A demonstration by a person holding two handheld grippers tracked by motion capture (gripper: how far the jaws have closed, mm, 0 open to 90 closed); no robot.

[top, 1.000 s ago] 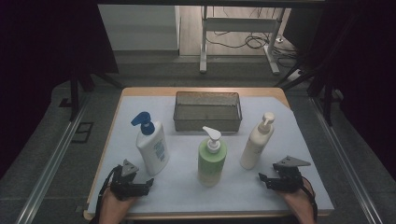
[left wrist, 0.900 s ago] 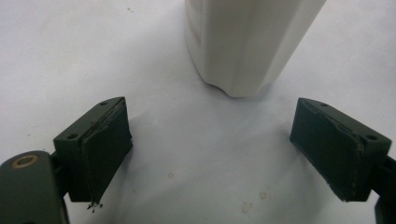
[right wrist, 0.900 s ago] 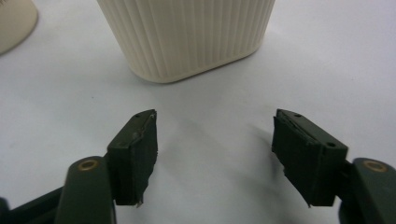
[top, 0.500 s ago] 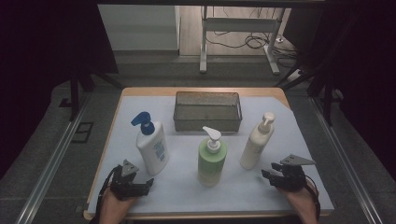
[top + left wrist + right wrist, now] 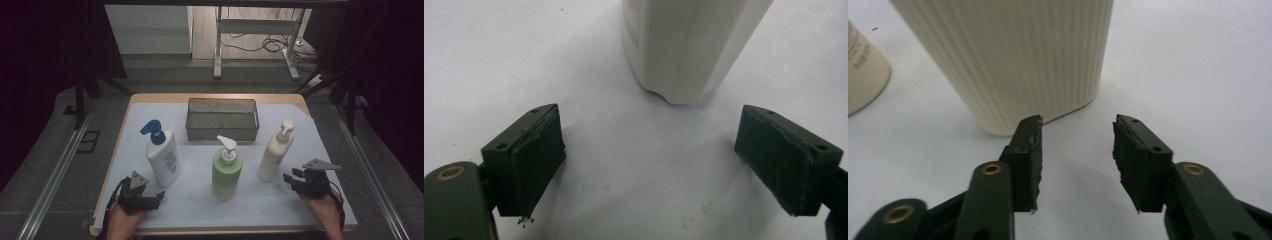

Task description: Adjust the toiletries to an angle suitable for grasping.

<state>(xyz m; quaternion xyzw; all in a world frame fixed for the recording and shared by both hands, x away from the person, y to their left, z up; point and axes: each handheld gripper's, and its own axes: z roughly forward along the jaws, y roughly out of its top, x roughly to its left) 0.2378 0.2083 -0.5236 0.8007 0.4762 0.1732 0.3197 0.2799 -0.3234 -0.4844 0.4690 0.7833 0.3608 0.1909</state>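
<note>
Worktop (image 5: 150, 120) under a pale sheet, spread ahead of both pairs of jaws. Wire mesh basket (image 5: 222, 119) at the far middle, well beyond the jaws of either gripper. White pump bottle with a blue pump (image 5: 162, 155) upright, just ahead of the left gripper (image 5: 159, 199), base straight in front of the gap between its jaws in the left gripper view (image 5: 689, 50), touching neither pad. Green pump bottle (image 5: 226, 170) upright between the two grippers, apart from both. Cream ribbed pump bottle (image 5: 272, 155) upright, just ahead of the right gripper (image 5: 289, 179), base close in front of its jaws and a little toward the left one in the right gripper view (image 5: 1023, 55), not between the pads. Left jaws spread wide apart, nothing between them. Right jaws apart with a narrower gap, just been closing, bare sheet between them.
</note>
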